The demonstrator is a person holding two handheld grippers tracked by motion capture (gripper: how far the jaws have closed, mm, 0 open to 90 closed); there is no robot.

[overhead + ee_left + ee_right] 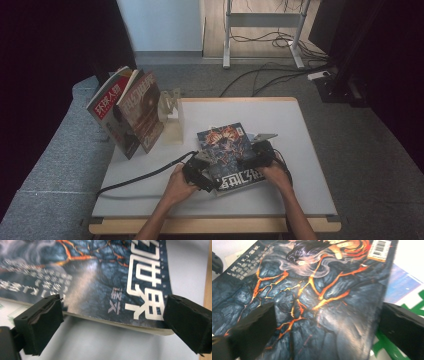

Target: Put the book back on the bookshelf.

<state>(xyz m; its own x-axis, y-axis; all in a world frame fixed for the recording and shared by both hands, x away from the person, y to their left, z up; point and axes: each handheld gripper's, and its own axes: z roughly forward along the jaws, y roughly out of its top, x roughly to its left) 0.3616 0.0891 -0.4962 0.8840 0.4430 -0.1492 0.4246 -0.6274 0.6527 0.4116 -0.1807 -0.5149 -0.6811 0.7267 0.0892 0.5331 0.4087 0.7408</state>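
A magazine (226,145) with a dark blue, lava-cracked cover lies on the white table (295,185), near the front. My left gripper (204,169) sits at its left edge and my right gripper (256,156) at its right edge. In the left gripper view the magazine's edge (105,285) is raised a little off the table, and the left gripper (113,312) stands open with its jaws wide on either side. In the right gripper view the right gripper (329,317) is open over the cover (312,302). A second printed sheet or magazine (404,290) with green and white print shows beneath it.
Two or more magazines (131,111) stand leaning at the table's back left, against a pale bookend (172,114). A black cable (142,177) trails left from the left gripper. Beyond the table are desk legs (227,35) and floor cables (270,75).
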